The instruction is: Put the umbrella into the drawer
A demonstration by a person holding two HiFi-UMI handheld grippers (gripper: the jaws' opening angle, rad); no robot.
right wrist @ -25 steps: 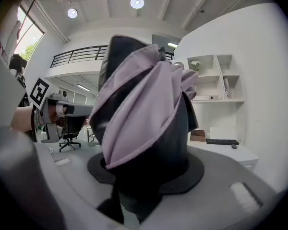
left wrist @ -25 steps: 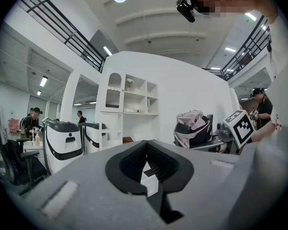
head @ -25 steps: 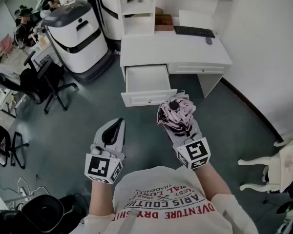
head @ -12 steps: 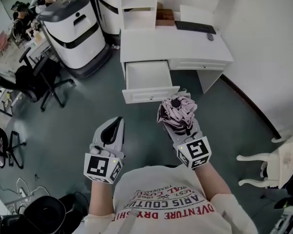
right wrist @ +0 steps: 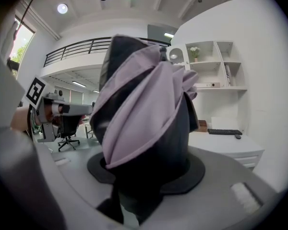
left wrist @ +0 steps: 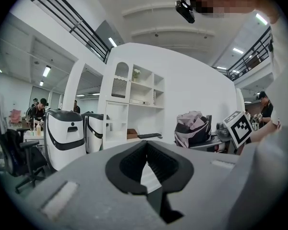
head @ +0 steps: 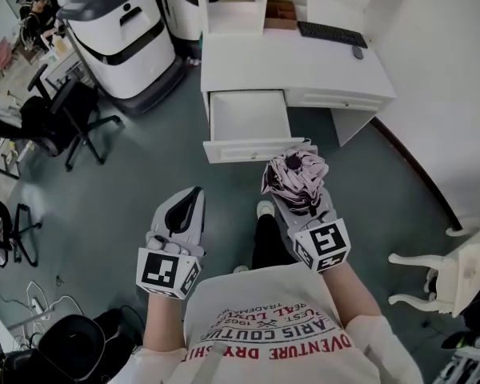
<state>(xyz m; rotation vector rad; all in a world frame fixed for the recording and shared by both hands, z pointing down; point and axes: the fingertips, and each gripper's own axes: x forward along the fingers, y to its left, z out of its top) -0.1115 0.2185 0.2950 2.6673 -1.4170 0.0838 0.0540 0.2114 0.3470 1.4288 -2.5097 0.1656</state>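
A folded pink-and-black umbrella (head: 294, 176) stands up out of my right gripper (head: 298, 200), which is shut on it. In the right gripper view the umbrella (right wrist: 143, 114) fills the middle and hides the jaws' tips. The white desk (head: 296, 66) has its drawer (head: 260, 149) pulled open, its inside showing bare white, just ahead of the umbrella. My left gripper (head: 194, 196) hangs to the left, shut, holding nothing. The left gripper view shows its pads (left wrist: 145, 147) meeting at the tips, and the umbrella (left wrist: 193, 127) off to the right.
A keyboard (head: 332, 30) and mouse (head: 358, 52) lie on the desk's back right. Two large white machines (head: 120, 30) stand left of the desk, with a black office chair (head: 60, 118) beside them. A white chair (head: 452, 270) is at the right. My shoe (head: 264, 209) is below the drawer.
Both grippers and the view have moved forward toward the open drawer. A leg and shoe now show between the grippers. The umbrella stays gripped.
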